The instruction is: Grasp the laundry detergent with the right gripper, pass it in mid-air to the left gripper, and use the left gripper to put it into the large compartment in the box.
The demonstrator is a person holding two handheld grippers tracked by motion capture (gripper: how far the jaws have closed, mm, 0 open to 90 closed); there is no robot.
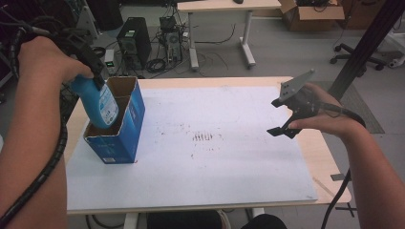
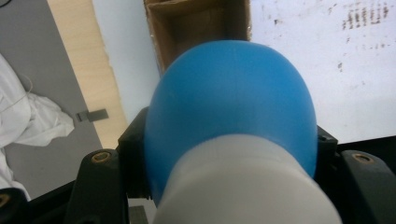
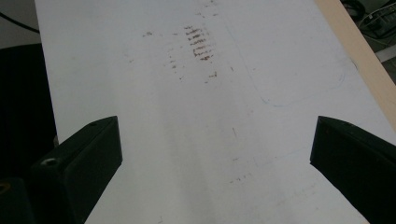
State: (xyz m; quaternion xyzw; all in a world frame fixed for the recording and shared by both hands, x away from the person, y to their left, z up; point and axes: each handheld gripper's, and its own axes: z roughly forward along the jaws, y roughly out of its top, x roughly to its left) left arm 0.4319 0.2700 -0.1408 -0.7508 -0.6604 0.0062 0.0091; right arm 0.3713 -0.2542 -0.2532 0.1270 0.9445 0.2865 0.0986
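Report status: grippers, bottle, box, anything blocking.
Left gripper shut on blue bottle, its base inside the blue box. Right gripper open, nothing between the jaws, over the white mat. Nothing blocking.

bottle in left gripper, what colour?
Blue bottle with a white cap; clearest in the left gripper view.
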